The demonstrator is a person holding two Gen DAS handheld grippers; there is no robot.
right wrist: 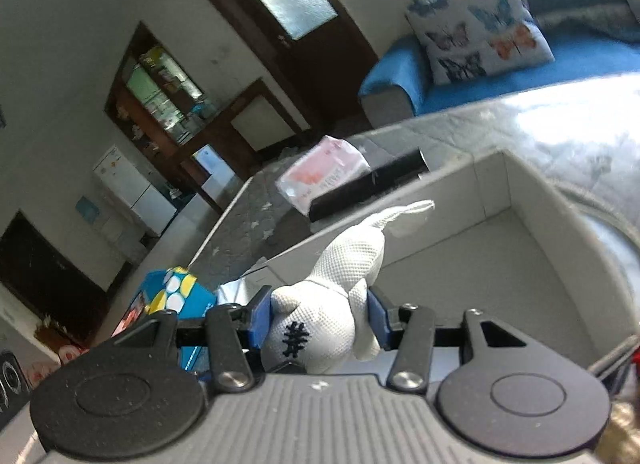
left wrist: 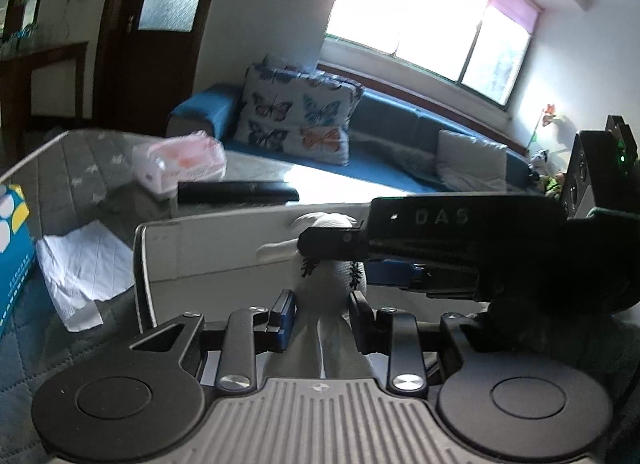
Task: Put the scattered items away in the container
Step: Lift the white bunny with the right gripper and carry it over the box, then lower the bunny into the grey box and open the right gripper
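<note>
1. Now the step is lowering the white mesh toy (right wrist: 324,316) into the grey box (right wrist: 520,232), so I should carry it further over the open cavity and let it go low, so it settles on the floor of the box and does not catch on the near wall.
2. My right gripper (right wrist: 320,320) has its jaws clamped on the toy's body, the blue pads pressing both sides, with the toy's thin end pointing over the box.
3. My left gripper (left wrist: 322,314) sits just beside it; its jaws are narrowly apart with the toy's lower end between them, seemingly pinched.
4. Scattered on the tabletop (left wrist: 76,175) to the far left remain a pink packet (left wrist: 180,163), a black bar (left wrist: 238,191), a tissue (left wrist: 84,268) and a blue carton (left wrist: 12,256).
</note>
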